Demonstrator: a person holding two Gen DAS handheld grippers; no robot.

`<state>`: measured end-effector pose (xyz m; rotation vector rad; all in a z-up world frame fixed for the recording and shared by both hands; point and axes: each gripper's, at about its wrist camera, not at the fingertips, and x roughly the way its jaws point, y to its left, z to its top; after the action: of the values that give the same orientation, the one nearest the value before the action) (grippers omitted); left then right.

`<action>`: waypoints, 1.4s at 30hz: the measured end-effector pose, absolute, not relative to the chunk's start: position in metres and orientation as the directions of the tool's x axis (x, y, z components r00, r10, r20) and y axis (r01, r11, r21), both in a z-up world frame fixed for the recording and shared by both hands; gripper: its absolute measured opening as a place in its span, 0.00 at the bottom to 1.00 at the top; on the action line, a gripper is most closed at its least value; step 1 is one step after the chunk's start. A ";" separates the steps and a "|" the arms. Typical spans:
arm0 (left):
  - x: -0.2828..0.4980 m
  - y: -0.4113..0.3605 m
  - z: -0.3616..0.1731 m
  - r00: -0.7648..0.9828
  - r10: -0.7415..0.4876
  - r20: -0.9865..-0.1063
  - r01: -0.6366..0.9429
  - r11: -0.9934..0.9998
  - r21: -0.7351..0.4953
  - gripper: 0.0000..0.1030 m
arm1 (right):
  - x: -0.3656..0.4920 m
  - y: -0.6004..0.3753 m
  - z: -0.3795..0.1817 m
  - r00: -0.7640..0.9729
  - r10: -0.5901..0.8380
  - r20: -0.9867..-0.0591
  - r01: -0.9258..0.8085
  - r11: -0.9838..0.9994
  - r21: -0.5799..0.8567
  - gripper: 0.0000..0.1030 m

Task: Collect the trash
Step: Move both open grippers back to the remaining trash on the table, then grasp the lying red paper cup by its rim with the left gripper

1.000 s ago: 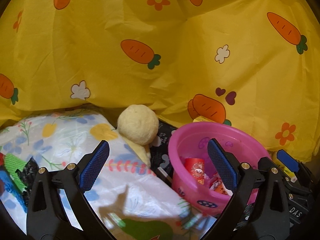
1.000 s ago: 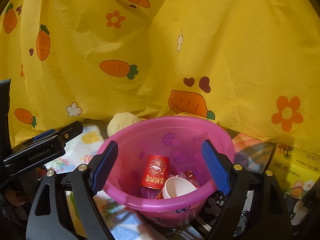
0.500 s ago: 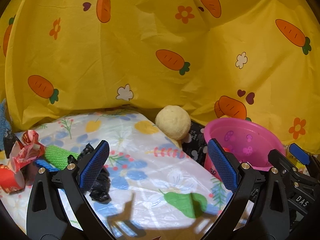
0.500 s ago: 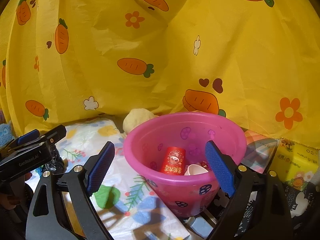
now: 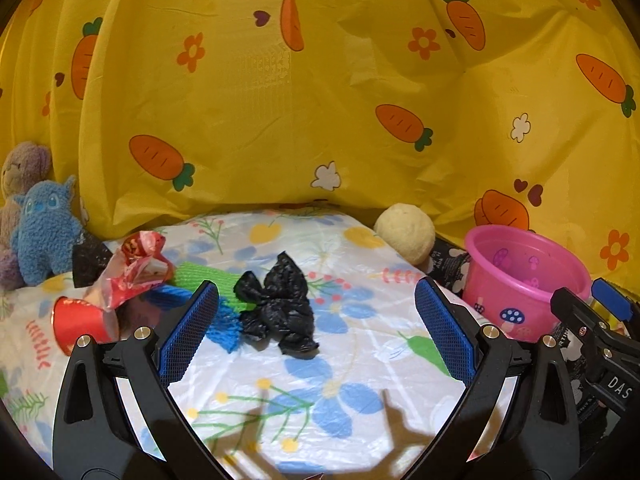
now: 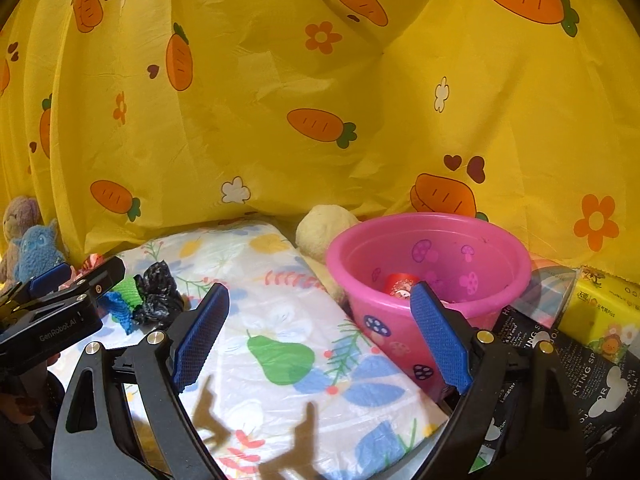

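Floral sheet [image 5: 340, 364]: 1 black bag [image 5: 280, 304], 1 pink bucket [image 6: 436, 264].

Left gripper [image 5: 316, 332] and right gripper [image 6: 320, 334] hover, fingers spread wide.

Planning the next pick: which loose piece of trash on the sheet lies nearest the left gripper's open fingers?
The crumpled black plastic bag, lying ahead of the left gripper; the red cup and red wrapper sit farther left.
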<state>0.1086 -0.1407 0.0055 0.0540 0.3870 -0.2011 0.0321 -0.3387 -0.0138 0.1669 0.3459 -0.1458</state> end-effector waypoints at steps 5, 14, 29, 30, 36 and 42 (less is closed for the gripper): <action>0.101 -0.104 0.001 0.915 -0.117 -0.386 0.132 0.991 0.013 0.94 | 0.033 -0.313 -0.015 0.934 -0.064 -0.351 0.117 0.984 0.131 0.86; 0.096 -0.030 -0.007 0.913 0.023 -0.408 -0.025 1.000 0.000 0.94 | 0.041 -0.270 -0.017 0.930 0.021 -0.368 0.024 0.993 0.119 0.86; 0.104 0.087 -0.013 0.885 0.169 -0.435 -0.220 0.973 -0.069 0.94 | 0.076 -0.200 -0.022 0.896 0.171 -0.411 -0.140 0.984 0.107 0.86; 0.106 0.091 -0.015 0.880 0.169 -0.443 -0.222 0.973 -0.069 0.94 | 0.079 -0.195 -0.022 0.892 0.182 -0.414 -0.153 0.983 0.103 0.86; 0.125 0.109 -0.027 0.854 0.135 -0.503 -0.205 0.975 -0.085 0.85 | 0.100 -0.167 -0.024 0.868 0.238 -0.436 -0.219 0.971 0.094 0.86; 0.147 0.128 -0.038 0.833 0.067 -0.550 -0.176 0.973 -0.148 0.77 | 0.122 -0.148 -0.026 0.846 0.269 -0.460 -0.262 0.962 0.081 0.86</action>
<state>0.1473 0.1276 -0.0381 -0.1959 0.5733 0.1295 0.1217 -0.1481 -0.0256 0.0157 0.4869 0.2801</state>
